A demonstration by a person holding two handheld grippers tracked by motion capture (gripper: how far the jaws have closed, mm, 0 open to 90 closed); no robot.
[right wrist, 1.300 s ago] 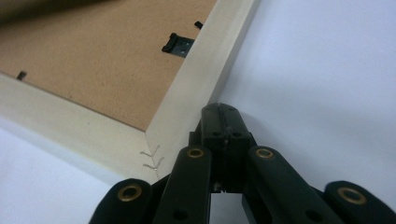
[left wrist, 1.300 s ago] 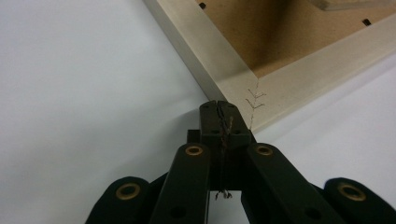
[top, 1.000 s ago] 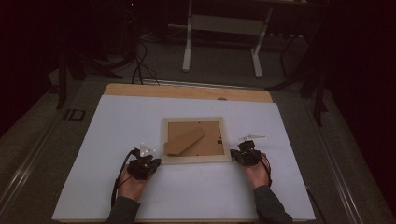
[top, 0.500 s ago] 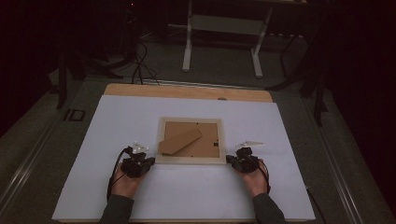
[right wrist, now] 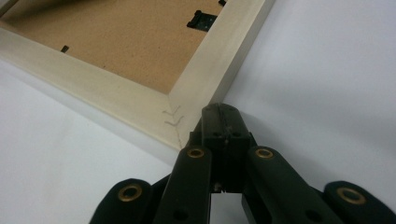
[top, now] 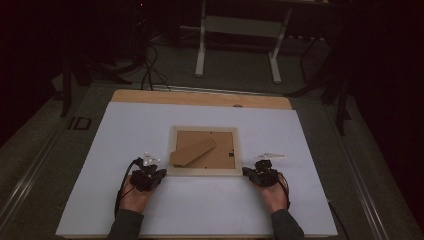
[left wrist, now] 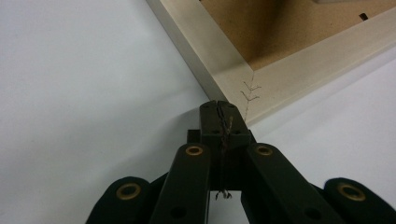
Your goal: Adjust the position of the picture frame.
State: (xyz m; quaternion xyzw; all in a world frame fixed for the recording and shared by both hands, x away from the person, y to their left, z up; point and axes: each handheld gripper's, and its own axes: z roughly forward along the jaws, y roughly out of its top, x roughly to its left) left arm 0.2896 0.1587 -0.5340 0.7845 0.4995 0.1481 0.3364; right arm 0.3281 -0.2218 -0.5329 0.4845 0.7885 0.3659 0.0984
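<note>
White matte tabletop (top: 125,135) carried a pale wooden picture frame (top: 204,172), face down, brown fibreboard back up. Left gripper (top: 159,173) and right gripper (top: 247,171), both pressed together, met its near corners.

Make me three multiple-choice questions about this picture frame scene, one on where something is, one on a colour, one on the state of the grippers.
1. Where does the left gripper sit?
A. At the near left corner of the picture frame
B. On the stand flap
C. At the table's far edge

2. What colour is the frame's backing board?
A. Blue
B. Brown
C. Black

3. How do the jaws of the right gripper stand?
A. Wide open
B. Closed on the frame
C. Shut, holding nothing

Answers: 1 A, its tip meets the stapled corner joint; 2 B, the board is cardboard brown; 3 C, the jaws meet beside the frame's corner.
</note>
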